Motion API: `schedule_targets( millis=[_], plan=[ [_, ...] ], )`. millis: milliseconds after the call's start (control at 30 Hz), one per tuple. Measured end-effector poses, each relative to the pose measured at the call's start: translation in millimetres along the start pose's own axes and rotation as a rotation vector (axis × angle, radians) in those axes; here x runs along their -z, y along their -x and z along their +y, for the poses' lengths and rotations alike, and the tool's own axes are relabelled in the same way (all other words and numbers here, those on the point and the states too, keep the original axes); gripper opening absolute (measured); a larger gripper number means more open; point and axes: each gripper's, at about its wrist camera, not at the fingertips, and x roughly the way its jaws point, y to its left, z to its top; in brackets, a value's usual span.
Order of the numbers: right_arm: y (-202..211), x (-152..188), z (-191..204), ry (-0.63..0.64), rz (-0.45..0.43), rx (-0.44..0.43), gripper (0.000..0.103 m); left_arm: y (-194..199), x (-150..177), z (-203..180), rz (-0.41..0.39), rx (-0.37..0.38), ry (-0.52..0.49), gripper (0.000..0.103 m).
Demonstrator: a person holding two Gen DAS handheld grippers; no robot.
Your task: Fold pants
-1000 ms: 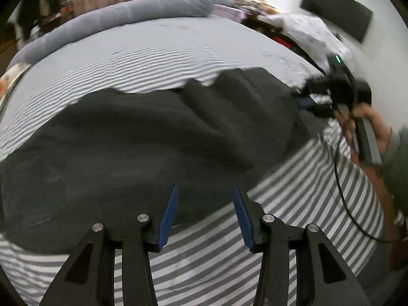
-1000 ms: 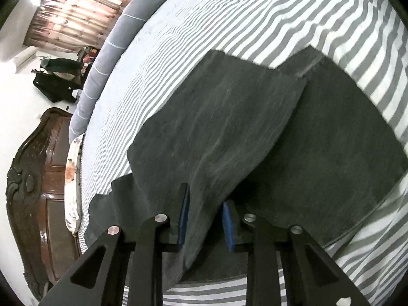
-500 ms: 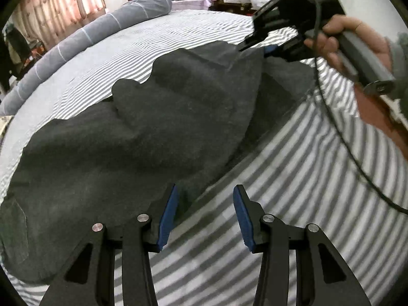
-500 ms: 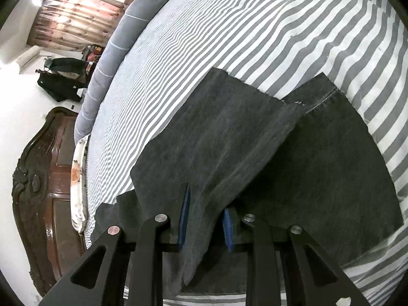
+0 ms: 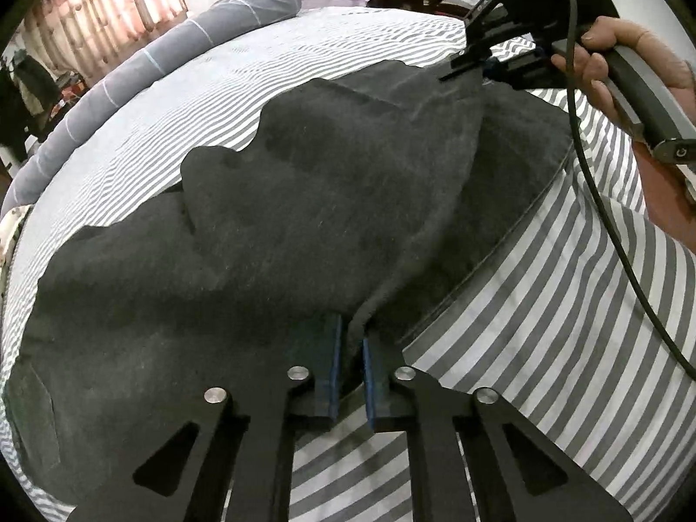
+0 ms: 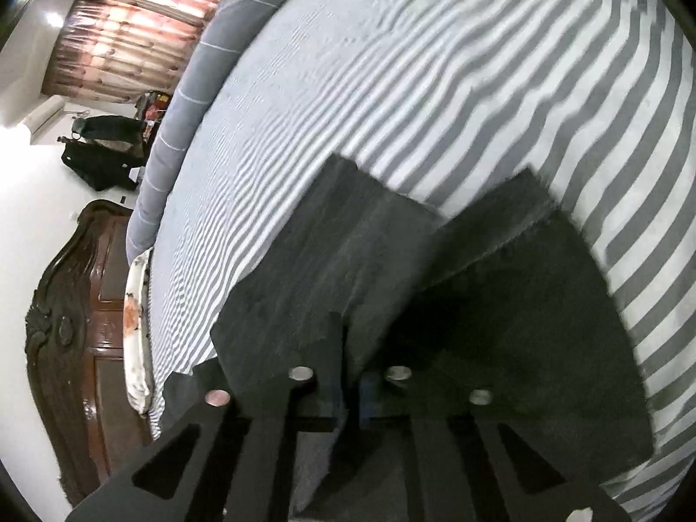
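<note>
dark pants (image 5: 304, 200) on striped bedsheet (image 5: 543, 304), edge pinched between left hand-held gripper (image 5: 350, 343) fingers

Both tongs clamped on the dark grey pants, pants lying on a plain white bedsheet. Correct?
One thing is off: the bedsheet is grey-and-white striped, not plain white, as the left wrist view shows. The rest holds: the left tongs pinch a raised fold of the dark grey pants, and the right tongs are closed on the pants' edge.
</note>
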Motion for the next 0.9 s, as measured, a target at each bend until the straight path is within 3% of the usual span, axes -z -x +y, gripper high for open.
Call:
schedule_targets(
  millis=[267,533,667,900],
  plan=[
    [56.0,10.3,14.9,0.121,-0.092,0.040,0.003,15.2,-10.2,9.2,-0.063,0.029,0.004,0.006],
    [65.3,40.7,-31.4,0.051,-0.072,0.107,0.003,14.6,-4.9,8.9,-0.045,0.073,-0.049,0.006],
    [61.6,49.2,-42.1,0.037,-0.075,0.132,0.003,6.9,4.6,-1.5,-0.025,0.060,-0.102,0.006],
    [68.2,55.9,-67.8,-0.011,-0.104,0.168,0.003,4.1,7.2,2.9,-0.030,0.087,-0.075,0.006]
  ],
)
